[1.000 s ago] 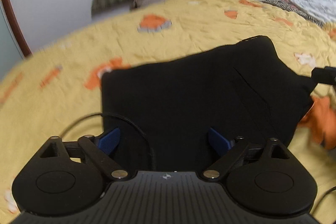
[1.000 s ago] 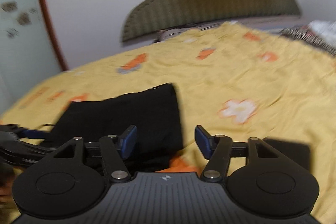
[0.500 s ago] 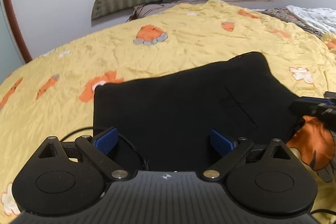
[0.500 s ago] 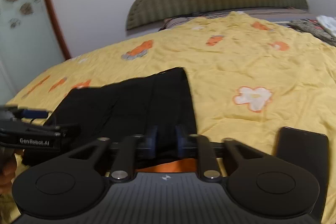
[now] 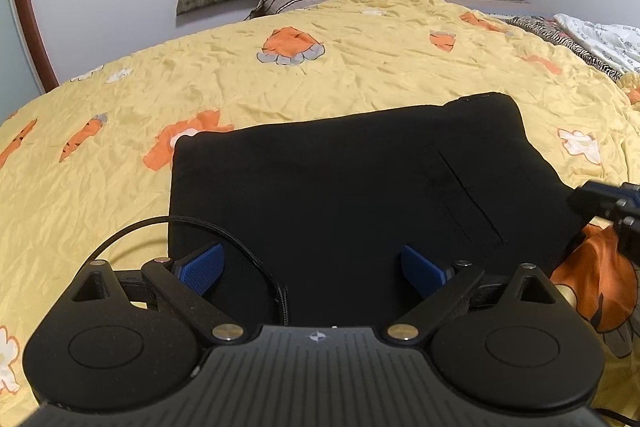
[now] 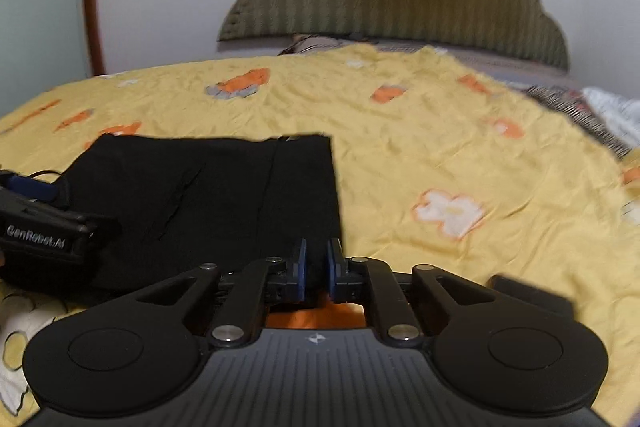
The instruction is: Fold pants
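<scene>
A yellow bedspread (image 5: 360,75) covers the bed, and the black pants (image 5: 340,195) lie folded flat on it. The left gripper (image 5: 312,267) hovers over their near edge, jaws spread wide. The right gripper (image 6: 316,267) pinches the pants' near right corner.
</scene>
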`<state>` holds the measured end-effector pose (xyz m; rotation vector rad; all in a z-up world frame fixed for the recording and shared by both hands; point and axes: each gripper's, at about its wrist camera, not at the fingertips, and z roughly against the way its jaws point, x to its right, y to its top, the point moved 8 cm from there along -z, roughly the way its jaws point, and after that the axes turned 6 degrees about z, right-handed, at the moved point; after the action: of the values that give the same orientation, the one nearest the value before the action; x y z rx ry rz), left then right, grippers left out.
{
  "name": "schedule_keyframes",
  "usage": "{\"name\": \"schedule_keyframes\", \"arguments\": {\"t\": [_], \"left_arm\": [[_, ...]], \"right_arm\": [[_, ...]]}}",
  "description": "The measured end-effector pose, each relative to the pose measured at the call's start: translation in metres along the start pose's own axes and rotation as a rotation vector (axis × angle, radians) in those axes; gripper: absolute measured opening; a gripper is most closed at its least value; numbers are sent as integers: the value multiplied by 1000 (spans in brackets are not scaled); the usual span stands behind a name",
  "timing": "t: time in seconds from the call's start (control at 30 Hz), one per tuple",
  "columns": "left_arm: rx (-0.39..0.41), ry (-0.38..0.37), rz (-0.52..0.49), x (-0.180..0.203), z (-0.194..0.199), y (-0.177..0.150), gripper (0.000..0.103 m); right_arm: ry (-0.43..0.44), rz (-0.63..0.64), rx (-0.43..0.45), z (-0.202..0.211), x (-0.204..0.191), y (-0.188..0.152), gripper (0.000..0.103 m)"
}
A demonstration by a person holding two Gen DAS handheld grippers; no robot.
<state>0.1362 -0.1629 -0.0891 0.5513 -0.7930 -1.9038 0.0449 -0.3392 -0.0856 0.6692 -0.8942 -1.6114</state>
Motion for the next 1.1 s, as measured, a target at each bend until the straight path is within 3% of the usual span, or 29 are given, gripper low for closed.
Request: {"name": "schedule_keyframes", "arguments": {"t": [0.17,0.3,0.47,0.63,0.8,0.9,1.0,1.1], "left_arm": [[-1,2,14,-1,-1,-1,99],[-2,6,17,-1,-1,-1,101],[5,5,26,-2,-1,-3,103],[32,2,45,-8,5,4,101],[53,54,115,-31,-5,35,101],[13,57,156,-43,-25,49,101],[-72,110,181,-54,-50,47,99],[-75,78,256,-59,-55,42,100]], "right_arm": [[49,-1,77,2,-12,19,10],[69,36,-22,-26,-21,5,9],[81,29,-36,-17,-14,3,10],[146,-73,-8,-20,-8,26,11],[144,12,-9,-59,-20,59,11],[130,36,-49,-88,-22,66,10],[74,13,-76,-109,-11,65,11],[71,-10,-63,-111,-6,61,11]]}}
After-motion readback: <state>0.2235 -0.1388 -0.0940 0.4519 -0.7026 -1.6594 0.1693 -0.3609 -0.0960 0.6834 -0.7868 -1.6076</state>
